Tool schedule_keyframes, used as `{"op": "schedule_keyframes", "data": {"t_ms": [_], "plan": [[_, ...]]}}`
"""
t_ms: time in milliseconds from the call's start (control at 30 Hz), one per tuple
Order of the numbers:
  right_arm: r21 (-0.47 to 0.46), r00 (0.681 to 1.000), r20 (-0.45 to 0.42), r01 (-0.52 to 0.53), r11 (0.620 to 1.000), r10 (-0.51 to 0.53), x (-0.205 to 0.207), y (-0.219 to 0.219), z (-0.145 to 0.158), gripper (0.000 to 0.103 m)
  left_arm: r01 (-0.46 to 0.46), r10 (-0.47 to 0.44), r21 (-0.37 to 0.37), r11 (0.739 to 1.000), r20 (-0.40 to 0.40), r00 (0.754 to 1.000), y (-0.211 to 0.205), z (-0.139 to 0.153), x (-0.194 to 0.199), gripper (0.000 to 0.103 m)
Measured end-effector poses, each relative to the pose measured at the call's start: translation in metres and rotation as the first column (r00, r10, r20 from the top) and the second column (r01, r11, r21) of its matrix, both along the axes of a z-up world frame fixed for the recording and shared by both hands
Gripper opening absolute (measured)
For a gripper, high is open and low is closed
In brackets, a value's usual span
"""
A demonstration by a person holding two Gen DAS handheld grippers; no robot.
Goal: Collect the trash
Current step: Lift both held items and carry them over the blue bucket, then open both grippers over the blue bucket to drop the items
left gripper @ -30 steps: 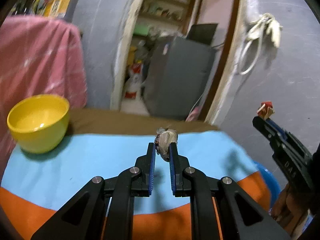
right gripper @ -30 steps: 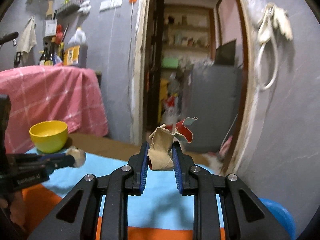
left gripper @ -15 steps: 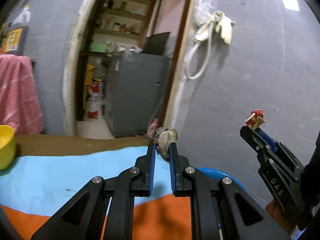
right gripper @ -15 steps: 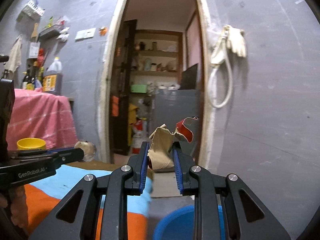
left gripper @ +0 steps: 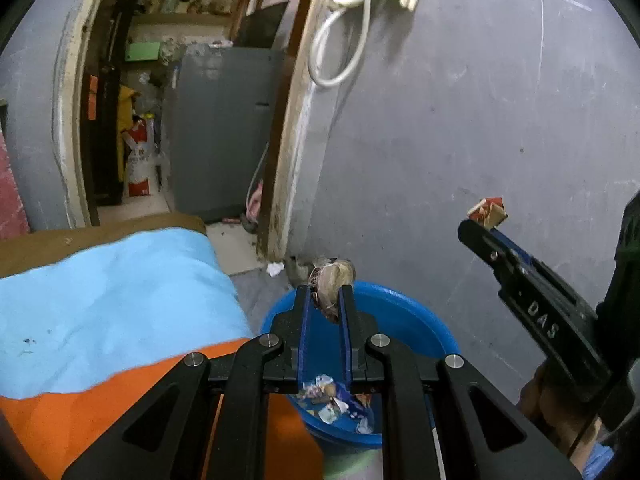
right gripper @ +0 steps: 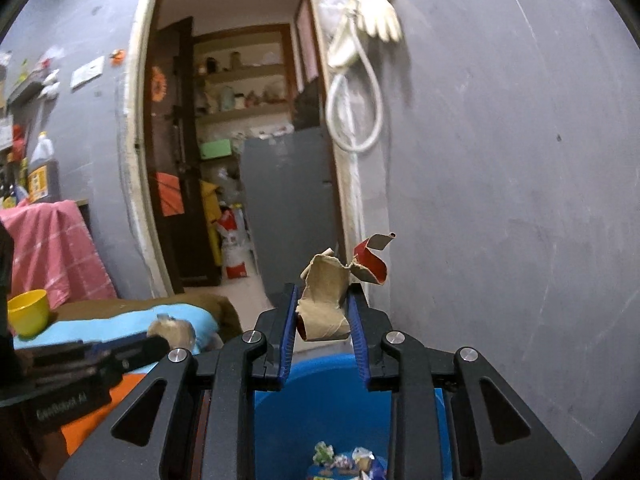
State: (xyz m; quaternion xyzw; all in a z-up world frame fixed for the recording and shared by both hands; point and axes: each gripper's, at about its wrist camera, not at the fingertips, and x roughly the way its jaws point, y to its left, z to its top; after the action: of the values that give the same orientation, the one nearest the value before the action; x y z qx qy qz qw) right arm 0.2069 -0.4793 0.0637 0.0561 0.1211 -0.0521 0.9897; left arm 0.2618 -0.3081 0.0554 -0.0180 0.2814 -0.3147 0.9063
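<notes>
Hovering over the blue bin (left gripper: pixel 404 320), the left gripper (left gripper: pixel 325 300) is pinching a crumpled grey-brown wad (left gripper: pixel 334 278) between fingers (left gripper: pixel 303 320) that are nearly closed. The right gripper (right gripper: pixel 322 312) is gripping a torn piece of brown and red cardboard (right gripper: pixel 326 300); its fingers (right gripper: pixel 288 332) are parted only by the cardboard's width, with both pads against it. Wrappers (left gripper: pixel 340 400) are lying in the bottom of the bin, which is standing on the floor just beside the surface with the blue and orange cloth (left gripper: pixel 112 300).
</notes>
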Motion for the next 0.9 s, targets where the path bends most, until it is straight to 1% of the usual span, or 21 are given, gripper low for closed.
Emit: {"op": "schedule_keyframes", "data": {"t_ms": [167, 267, 367, 467, 567, 600, 633, 667, 733, 800, 900], "plan": [[0.059, 0.997, -0.076, 0.012, 0.998, -0.008, 0.006, -0.018, -0.01, 0.025, 0.031, -0.028, 0.032, 0.999, -0.066, 0.997, -0.017, -0.02, 0.005, 0.011], [0.083, 0.991, -0.132, 0.013, 0.997, -0.002, 0.011, -0.024, -0.017, 0.037, 0.039, -0.034, 0.043, 0.998, -0.103, 0.994, -0.022, -0.03, 0.008, 0.011], [0.102, 0.982, -0.187, 0.01, 0.995, 0.009, 0.016, -0.03, -0.026, 0.042, 0.034, -0.027, 0.057, 0.998, -0.123, 0.992, -0.024, -0.036, 0.01, 0.011], [0.109, 0.979, -0.203, 0.014, 0.994, 0.008, 0.016, -0.032, -0.029, 0.046, 0.017, -0.009, 0.062, 0.998, -0.129, 0.992, -0.022, -0.04, 0.01, 0.012], [0.115, 0.978, -0.206, 0.014, 0.993, 0.01, 0.016, -0.033, -0.028, 0.055, -0.001, 0.009, 0.062, 0.998, -0.133, 0.991, -0.018, -0.039, 0.008, 0.012], [0.114, 0.977, -0.214, 0.016, 0.993, 0.009, 0.016, -0.033, -0.029, 0.061, -0.006, 0.014, 0.062, 0.998, -0.132, 0.991, -0.015, -0.038, 0.009, 0.013], [0.115, 0.975, -0.221, 0.015, 0.993, 0.011, 0.017, -0.033, -0.03, 0.064, -0.012, 0.02, 0.063, 0.998, -0.131, 0.991, -0.014, -0.037, 0.01, 0.016], [0.119, 0.974, -0.225, 0.012, 0.993, 0.015, 0.019, -0.033, -0.03, 0.064, -0.017, 0.025, 0.062, 0.998, -0.129, 0.991, -0.011, -0.036, 0.009, 0.017], [0.135, 0.97, -0.243, 0.003, 0.991, 0.03, 0.021, -0.034, -0.032, 0.065, -0.031, 0.038, 0.056, 0.998, -0.125, 0.991, -0.008, -0.034, 0.009, 0.025], [0.154, 0.964, -0.262, 0.0, 0.988, 0.04, 0.024, -0.035, -0.035, 0.072, -0.043, 0.048, 0.047, 0.998, -0.124, 0.991, -0.003, -0.033, 0.009, 0.028], [0.184, 0.957, -0.286, -0.004, 0.983, 0.057, 0.029, -0.037, -0.039, 0.077, -0.058, 0.063, 0.046, 0.997, -0.123, 0.99, 0.005, -0.03, 0.012, 0.029]]}}
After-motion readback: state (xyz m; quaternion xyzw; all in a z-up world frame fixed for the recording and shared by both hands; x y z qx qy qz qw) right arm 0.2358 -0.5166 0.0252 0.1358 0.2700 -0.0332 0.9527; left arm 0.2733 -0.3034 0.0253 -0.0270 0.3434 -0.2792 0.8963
